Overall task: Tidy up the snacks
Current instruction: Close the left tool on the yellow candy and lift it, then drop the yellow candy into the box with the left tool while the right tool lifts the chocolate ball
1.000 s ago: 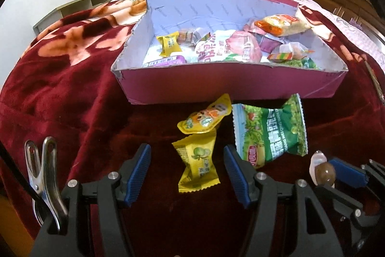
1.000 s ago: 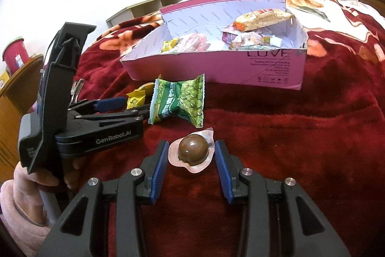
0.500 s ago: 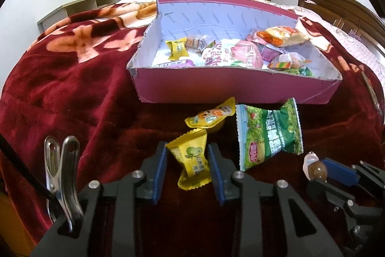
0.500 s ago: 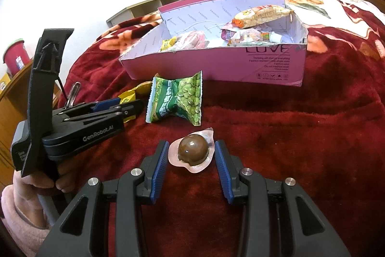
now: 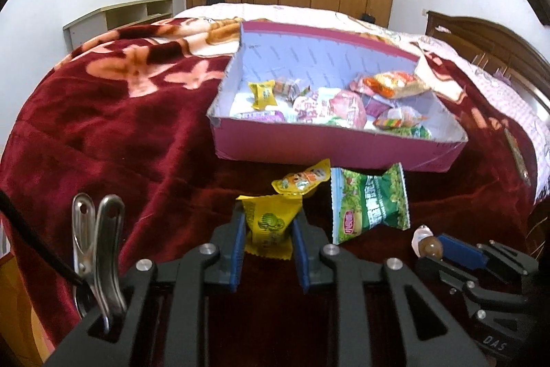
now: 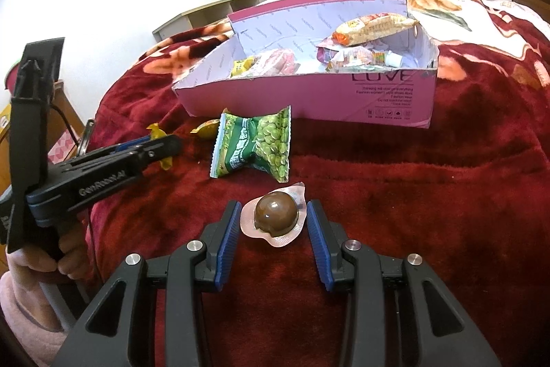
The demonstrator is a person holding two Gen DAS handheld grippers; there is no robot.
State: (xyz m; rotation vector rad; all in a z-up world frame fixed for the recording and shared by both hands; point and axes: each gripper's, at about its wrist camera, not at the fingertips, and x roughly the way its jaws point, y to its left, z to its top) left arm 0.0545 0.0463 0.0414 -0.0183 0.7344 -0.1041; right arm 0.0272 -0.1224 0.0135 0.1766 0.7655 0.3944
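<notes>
A red blanket (image 5: 103,133) was spread over the bed, with a pink box (image 5: 309,150) of snacks set at the centre of the frame. A green packet (image 5: 369,205) lay just below the box, right of centre. At lower centre, a yellow candy (image 5: 270,224) was clamped between the left gripper's (image 5: 268,250) fingers. A chocolate ball (image 6: 276,215) was flanked, untouched, by the right gripper's (image 6: 273,229) parted fingers.

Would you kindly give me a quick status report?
Left tongs shut on yellow candy. Right tongs straddle brown ball. Path to box clear.
</notes>
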